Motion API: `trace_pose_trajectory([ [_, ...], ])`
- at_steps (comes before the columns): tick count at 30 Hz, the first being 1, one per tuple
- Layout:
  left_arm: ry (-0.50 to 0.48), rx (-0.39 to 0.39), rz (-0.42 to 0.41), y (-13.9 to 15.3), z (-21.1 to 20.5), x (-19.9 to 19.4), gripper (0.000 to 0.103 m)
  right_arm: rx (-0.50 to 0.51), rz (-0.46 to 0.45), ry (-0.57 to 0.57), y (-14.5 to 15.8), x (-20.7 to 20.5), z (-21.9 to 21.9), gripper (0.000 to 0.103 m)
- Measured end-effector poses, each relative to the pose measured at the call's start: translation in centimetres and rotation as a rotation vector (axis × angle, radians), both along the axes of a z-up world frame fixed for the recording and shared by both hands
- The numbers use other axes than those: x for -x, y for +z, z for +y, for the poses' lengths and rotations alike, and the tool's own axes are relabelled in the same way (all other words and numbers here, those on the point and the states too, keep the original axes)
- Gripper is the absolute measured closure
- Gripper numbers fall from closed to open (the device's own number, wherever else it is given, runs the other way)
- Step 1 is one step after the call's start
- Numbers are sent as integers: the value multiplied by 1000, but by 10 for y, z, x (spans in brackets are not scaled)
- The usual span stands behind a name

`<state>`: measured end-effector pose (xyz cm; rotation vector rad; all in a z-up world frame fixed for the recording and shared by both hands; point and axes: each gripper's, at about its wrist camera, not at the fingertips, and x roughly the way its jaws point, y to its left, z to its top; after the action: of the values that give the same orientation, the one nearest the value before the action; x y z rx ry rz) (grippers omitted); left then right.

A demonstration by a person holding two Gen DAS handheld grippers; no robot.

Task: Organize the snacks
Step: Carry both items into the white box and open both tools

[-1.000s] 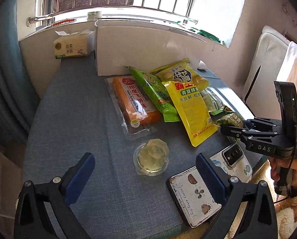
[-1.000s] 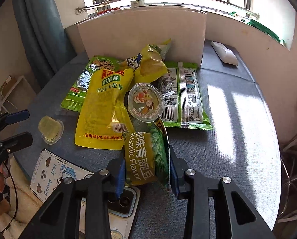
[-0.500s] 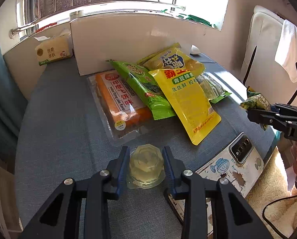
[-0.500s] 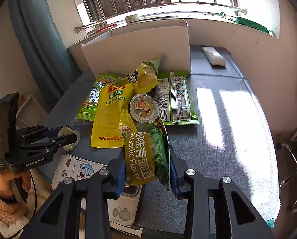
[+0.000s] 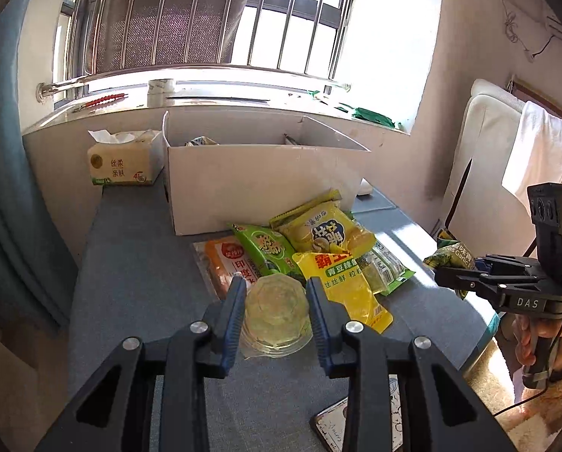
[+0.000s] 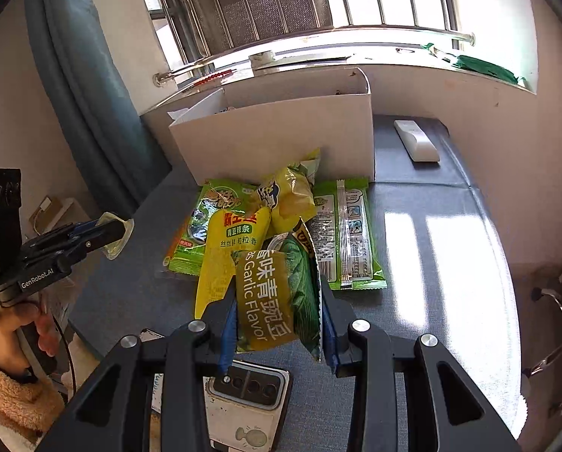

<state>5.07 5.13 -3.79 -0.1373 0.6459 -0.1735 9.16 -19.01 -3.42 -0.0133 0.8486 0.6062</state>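
Snacks lie heaped on the blue-grey fabric surface (image 5: 138, 282) in front of a white open-topped cardboard box (image 5: 258, 184). In the left wrist view, the left gripper (image 5: 275, 301) has its jaws closed onto a clear plastic jelly cup (image 5: 277, 314), held at the centre. Behind it, at 12 o'clock, sit an orange flat packet (image 5: 224, 263), a green snack bag (image 5: 268, 250), a long yellow pouch (image 5: 350, 288) and a puffy yellow chip bag (image 5: 326, 233). At 3 o'clock the right gripper (image 5: 456, 269) pinches a green garlic-flavour pea bag (image 5: 450, 256). A tissue pack (image 5: 122, 167) stands at 10 o'clock.

In the right wrist view, the jaws clamp that pea bag upright at the centre. A green flat packet with a clear strip (image 6: 347, 233) lies at 1 o'clock, a white remote (image 6: 416, 141) further back. The left gripper shows at 9 o'clock with the cup, and a phone in a white case (image 6: 243, 403) lies at 6 o'clock.
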Motion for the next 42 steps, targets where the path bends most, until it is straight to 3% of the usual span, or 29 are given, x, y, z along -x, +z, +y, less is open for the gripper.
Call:
trace_pose_trajectory([
  [5, -25, 0, -105, 50, 4, -46, 67, -32, -69, 22, 39, -37, 14, 64],
  [9, -24, 22, -160, 80, 8, -106, 67, -75, -84, 30, 65, -88, 34, 64],
  [11, -25, 33, -149, 86, 8, -141, 67, -117, -70, 24, 73, -118, 42, 64],
  [14, -26, -17, -112, 88, 2, -186, 67, -115, -50, -5, 78, -163, 56, 64],
  [20, -5, -62, -56, 78, 1, -236, 66, -84, 17, -37, 71, -225, 73, 64],
  [22, 23, -62, -53, 75, 6, -241, 62, -69, 23, -46, 67, -234, 76, 61],
  [23, 39, -63, -40, 74, 9, -244, 55, -73, 32, -32, 65, -237, 77, 55],
  [24, 63, -59, -26, 73, 13, -245, 26, -70, 38, -22, 63, -239, 79, 28],
  [25, 77, -38, -13, 72, 18, -244, 1, -64, 36, -30, 62, -240, 78, 10],
  [26, 75, -13, -25, 73, 23, -240, 0, -71, 13, -41, 61, -238, 76, 0],
  [29, 90, 16, -46, 78, 31, -228, 0, -55, -59, -71, 62, -228, 70, 0],
  [36, 145, 35, -106, 100, 46, -187, 0, -90, -57, -80, 67, -206, 52, 0],
  [42, 91, 4, -181, 117, 34, -126, 0, -131, -145, -1, 88, -148, 36, 0],
])
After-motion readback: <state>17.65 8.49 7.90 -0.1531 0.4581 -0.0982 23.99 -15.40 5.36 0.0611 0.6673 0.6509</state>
